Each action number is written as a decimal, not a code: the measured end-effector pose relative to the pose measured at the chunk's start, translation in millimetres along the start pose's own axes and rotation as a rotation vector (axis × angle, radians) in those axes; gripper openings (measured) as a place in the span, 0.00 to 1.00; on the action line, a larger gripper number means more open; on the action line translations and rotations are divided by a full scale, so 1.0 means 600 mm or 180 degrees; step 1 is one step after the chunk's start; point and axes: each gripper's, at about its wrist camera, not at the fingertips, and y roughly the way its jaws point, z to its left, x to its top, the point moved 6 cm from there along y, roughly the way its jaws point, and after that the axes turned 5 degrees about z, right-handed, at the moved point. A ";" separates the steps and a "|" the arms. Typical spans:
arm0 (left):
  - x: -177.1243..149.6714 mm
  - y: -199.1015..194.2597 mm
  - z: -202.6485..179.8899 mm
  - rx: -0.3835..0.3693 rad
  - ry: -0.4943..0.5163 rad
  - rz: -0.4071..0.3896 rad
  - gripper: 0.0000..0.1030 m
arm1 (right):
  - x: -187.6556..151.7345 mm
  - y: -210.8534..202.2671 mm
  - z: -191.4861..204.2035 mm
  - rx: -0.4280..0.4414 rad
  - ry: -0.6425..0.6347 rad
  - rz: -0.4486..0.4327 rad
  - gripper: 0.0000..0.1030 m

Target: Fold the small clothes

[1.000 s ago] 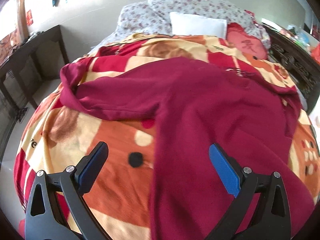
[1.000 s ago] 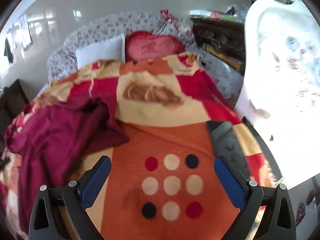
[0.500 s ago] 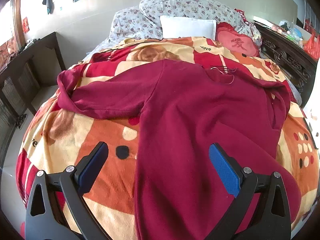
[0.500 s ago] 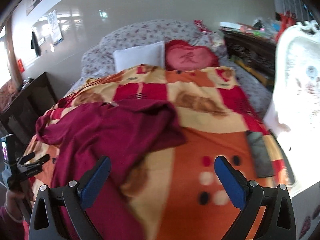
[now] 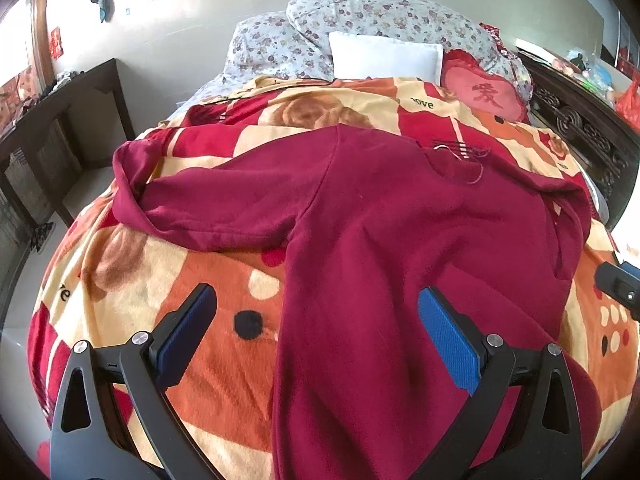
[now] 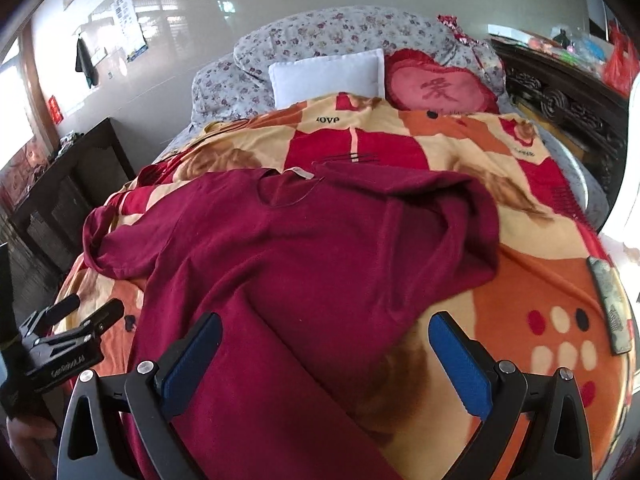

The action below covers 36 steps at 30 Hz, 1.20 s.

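Observation:
A dark red long-sleeved top (image 5: 400,240) (image 6: 304,248) lies spread on a patterned orange, red and cream blanket (image 5: 140,280) (image 6: 520,300). Its left sleeve is bunched toward the bed's left side; its right sleeve is folded in over the body. The neck points to the pillows. My left gripper (image 5: 316,328) is open above the hem's left part, holding nothing. My right gripper (image 6: 324,352) is open above the hem's right part, also holding nothing. The left gripper (image 6: 88,320) shows at the right wrist view's left edge, and a bit of the right gripper (image 5: 620,288) at the left wrist view's right edge.
Floral pillows (image 5: 360,28), a white pillow (image 6: 328,76) and a red heart cushion (image 6: 436,88) lie at the bed's head. A dark flat object (image 6: 612,308) rests on the blanket's right edge. Dark wooden furniture (image 5: 60,120) stands left; a carved wooden unit (image 5: 580,128) stands right.
The right wrist view has swung left from the bare blanket until the top fills it. The left wrist view has pulled back a little; the top lies more centred.

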 end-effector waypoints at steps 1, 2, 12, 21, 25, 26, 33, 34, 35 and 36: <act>0.002 0.002 0.000 0.0005 -0.0001 0.0001 0.98 | 0.004 0.005 0.003 0.0001 -0.0001 -0.0001 0.99; 0.004 0.005 -0.001 0.0006 -0.0002 0.0003 0.98 | 0.006 0.010 0.006 0.0003 -0.0008 -0.0004 0.99; 0.023 0.031 0.003 0.0042 -0.0046 0.0037 0.98 | 0.027 0.048 0.031 -0.0015 -0.0103 -0.0020 0.99; 0.031 0.052 0.011 0.0088 -0.0040 0.0056 0.98 | 0.032 0.080 0.051 -0.0029 -0.0195 0.0055 0.99; 0.037 0.062 0.024 0.0122 -0.0060 0.0067 0.98 | 0.034 0.094 0.062 -0.0018 -0.0225 0.0091 0.99; 0.038 0.065 0.028 0.0131 -0.0072 0.0072 0.98 | 0.035 0.097 0.066 -0.0017 -0.0235 0.0091 0.99; 0.044 0.082 0.044 0.0162 -0.0123 0.0108 0.98 | 0.040 0.118 0.081 -0.0027 -0.0290 0.0133 0.99; 0.044 0.084 0.045 0.0168 -0.0125 0.0112 0.98 | 0.041 0.121 0.083 -0.0017 -0.0285 0.0138 0.99; 0.045 0.086 0.046 0.0172 -0.0124 0.0115 0.98 | 0.042 0.123 0.084 -0.0012 -0.0280 0.0141 0.99; 0.045 0.088 0.047 0.0178 -0.0126 0.0118 0.98 | 0.043 0.126 0.085 -0.0009 -0.0278 0.0144 0.99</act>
